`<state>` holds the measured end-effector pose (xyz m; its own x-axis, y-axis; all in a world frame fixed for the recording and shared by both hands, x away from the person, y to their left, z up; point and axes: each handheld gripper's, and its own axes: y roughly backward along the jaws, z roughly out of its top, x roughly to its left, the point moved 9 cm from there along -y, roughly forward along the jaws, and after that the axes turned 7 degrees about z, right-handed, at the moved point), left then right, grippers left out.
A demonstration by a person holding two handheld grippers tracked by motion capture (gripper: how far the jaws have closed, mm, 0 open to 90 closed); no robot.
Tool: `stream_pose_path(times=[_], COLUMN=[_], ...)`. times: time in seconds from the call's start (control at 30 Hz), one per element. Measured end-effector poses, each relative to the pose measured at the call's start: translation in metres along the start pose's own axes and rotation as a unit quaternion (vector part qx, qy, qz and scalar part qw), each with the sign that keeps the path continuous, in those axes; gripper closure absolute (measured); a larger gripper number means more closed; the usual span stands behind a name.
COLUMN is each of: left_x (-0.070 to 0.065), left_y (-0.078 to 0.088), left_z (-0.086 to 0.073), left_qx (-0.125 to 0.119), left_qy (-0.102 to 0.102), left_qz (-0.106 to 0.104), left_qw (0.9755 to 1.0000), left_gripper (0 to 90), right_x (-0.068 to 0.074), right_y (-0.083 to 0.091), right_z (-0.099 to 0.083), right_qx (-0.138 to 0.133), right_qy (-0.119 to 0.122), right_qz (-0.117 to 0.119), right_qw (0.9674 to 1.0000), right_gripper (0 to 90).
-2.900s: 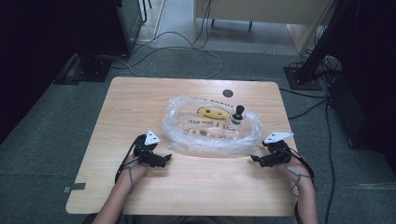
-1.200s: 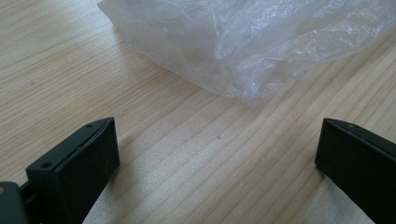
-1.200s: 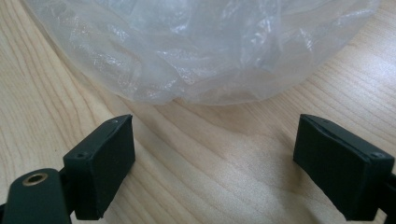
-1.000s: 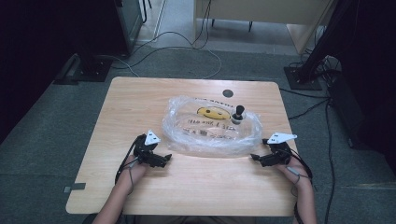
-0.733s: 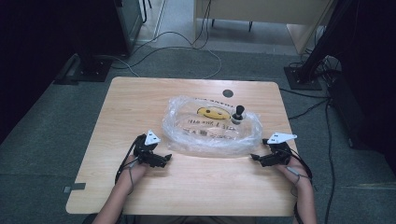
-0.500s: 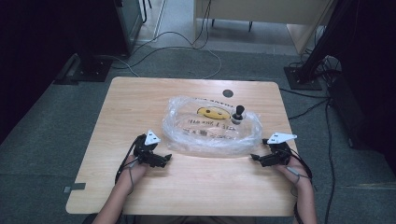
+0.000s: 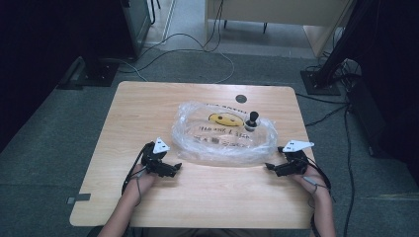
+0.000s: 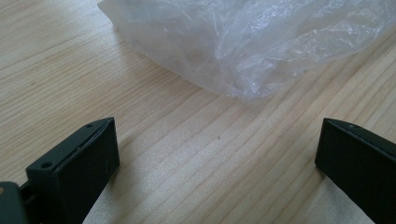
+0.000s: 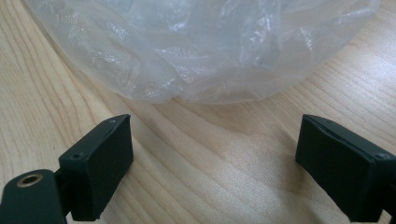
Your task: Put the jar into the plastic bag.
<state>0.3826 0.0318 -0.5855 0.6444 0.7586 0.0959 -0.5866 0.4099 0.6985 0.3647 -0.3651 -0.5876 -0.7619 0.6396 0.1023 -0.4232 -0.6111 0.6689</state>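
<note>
Item: bag [image 7: 225, 133], clear plastic, crumpled, printed with a yellow smiley. Location: middle of the bench [image 7: 148, 108], lying flat, its near edge toward me. A small black knobbed object [image 7: 252, 120] sits at its far right part; whether inside or on top, I cannot tell.

Item: my left tongs [image 7: 170, 168]. State: released, jaws spread wide, nothing between them but bare wood. Position: low over the bench, just short of the bag's near left corner, apart from the film.

Item: my right tongs [image 7: 271, 167]. State: released, jaws wide, empty. Position: near the bag's near right corner, not touching it.

Change noted: the right tongs have settled a little lower and nearer to me than some seconds ago; for the last second neither tongs has moved, and the bag lies as it did.

Reading: both tongs are poised at opposite near corners, so the work on the bag has not yet started; I judge a two-sided pinch of the film comes next.
</note>
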Motion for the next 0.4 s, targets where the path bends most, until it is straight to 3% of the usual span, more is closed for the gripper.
stream_pose_path(times=[0.4], left_x=[-0.0001], left_y=[0.0], left_z=[0.0001], left_qx=[0.0], left_qy=[0.0], left_qz=[0.0], left_qw=[1.0], left_gripper=[0.0], right_x=[0.002], right_y=[-0.0023], right_z=[-0.0008], right_qx=[0.01], right_qy=[0.006], right_qz=[0.006], right_qw=[0.9999], right_gripper=[2.9])
